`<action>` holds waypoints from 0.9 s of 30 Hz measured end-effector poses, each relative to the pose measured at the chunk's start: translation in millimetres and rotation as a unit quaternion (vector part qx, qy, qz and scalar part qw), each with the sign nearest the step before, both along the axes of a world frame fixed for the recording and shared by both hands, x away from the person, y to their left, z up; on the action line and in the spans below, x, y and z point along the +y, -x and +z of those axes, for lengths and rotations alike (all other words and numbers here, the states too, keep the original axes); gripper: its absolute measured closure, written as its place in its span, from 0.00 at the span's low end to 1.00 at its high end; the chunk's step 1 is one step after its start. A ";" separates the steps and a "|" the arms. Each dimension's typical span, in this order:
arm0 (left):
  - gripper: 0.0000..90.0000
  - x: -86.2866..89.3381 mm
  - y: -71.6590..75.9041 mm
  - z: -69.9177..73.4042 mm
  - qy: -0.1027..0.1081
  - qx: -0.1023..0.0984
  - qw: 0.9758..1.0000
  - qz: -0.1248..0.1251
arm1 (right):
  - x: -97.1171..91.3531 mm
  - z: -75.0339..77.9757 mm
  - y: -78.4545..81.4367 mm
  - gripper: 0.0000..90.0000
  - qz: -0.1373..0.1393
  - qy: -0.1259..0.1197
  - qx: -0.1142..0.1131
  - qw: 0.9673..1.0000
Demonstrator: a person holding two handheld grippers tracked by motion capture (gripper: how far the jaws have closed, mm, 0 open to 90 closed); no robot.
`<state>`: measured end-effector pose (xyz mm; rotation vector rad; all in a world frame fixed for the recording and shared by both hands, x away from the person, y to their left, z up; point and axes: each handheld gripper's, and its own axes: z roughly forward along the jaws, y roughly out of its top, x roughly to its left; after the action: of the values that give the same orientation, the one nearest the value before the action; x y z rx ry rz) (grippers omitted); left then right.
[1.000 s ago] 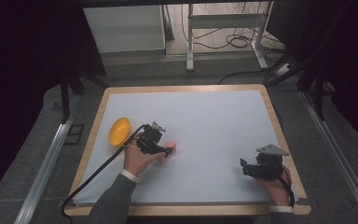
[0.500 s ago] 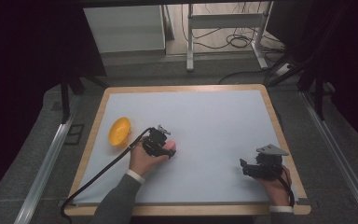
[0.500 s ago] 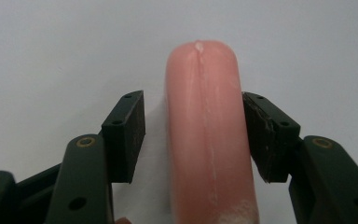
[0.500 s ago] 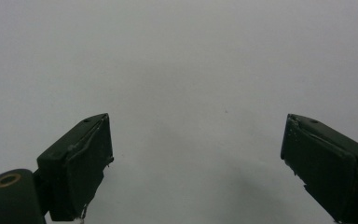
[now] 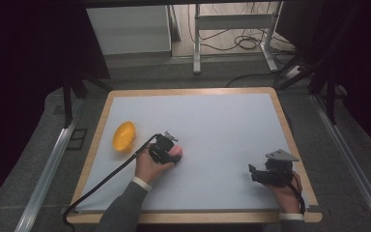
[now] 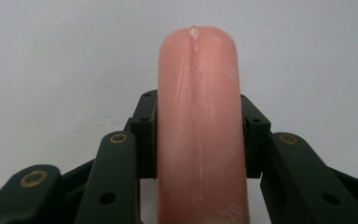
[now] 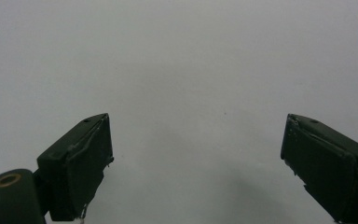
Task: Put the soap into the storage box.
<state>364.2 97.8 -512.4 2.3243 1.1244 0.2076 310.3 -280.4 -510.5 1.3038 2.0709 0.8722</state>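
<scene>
High view showed the left hand-held gripper [image 5: 172,153] on the near-left part of the table [image 5: 222,121], its jaws just closed and pinching a pink sausage [image 6: 198,130] whose long axis ran straight out between them. An orange bowl [image 5: 124,136] lay just left of it. Well apart at near right, the right hand-held gripper [image 7: 196,158] rested spread, holding nothing.

left gripper [image 5: 171,153] fingers clamped, right gripper [image 5: 252,172] fingers apart
</scene>
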 end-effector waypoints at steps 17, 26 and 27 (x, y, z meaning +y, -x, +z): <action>0.67 20.8 11.5 25.3 0.023 -0.030 0.999 0.002 | 2.1 -1.2 -0.2 0.10 0.003 0.003 0.000 1.000; 0.67 29.6 14.4 32.3 0.039 -0.044 0.998 0.009 | 2.1 -1.2 -0.2 0.10 0.002 0.003 0.000 1.000; 0.67 31.4 14.4 33.2 0.040 -0.047 0.998 0.008 | 2.1 -1.9 -0.5 0.10 0.003 0.005 0.001 1.000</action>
<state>349.8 129.1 -479.2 2.2133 1.0846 0.2710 310.8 -278.3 -512.4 1.2949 2.0787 0.8624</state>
